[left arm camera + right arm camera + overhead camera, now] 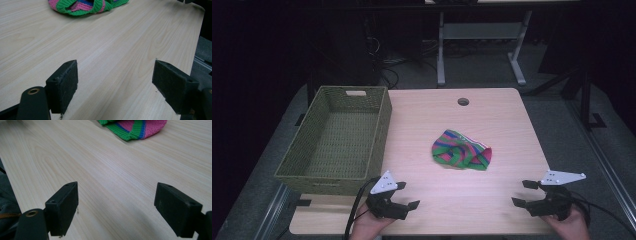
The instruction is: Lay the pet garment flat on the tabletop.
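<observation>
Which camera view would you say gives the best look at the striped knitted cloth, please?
The high view: it shows the whole striped knitted cloth crumpled mid-table, right of the woven basket. The left gripper view catches just its near edge at the top of the picture, and the right gripper view likewise shows a cropped corner.

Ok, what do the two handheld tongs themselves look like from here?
Both are black. The left tongs carry a grey three-cornered plate with small dark dots on top and trail a black cable toward the table's near edge. The right tongs have the same plate and a black cable. Jaws end in flat rectangular black pads.
</observation>
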{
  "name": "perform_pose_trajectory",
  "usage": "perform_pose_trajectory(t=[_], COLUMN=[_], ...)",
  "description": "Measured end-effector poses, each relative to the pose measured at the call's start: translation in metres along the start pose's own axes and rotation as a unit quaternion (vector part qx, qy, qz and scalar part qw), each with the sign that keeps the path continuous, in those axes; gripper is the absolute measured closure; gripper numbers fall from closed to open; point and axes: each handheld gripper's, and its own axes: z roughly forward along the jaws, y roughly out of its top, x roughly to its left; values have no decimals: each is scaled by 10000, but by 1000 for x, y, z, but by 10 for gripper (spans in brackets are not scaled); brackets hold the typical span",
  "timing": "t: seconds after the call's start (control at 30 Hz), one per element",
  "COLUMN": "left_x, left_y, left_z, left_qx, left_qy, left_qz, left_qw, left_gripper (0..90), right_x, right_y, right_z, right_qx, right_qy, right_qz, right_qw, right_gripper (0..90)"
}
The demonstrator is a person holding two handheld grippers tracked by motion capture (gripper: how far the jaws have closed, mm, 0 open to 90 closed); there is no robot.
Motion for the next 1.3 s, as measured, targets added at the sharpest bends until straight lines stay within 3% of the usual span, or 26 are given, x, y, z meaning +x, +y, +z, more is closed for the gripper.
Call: perform_pose_trajectory(t=[0.57,1.3], left_x=[3,5], left_y=[0,0], left_z=[2,2], left_qx=[27,25], left_qy=[-12,0], left_qz=[-31,-17], left_qw=[10000,10000], left_gripper=[205,205], right_x=[1,2], right_y=[11,63], right_z=[6,8], right_qx=[42,415], right_qy=[58,285], right_qz=[-34,-299], right_qw=[10000,9983], right_gripper=[181,183])
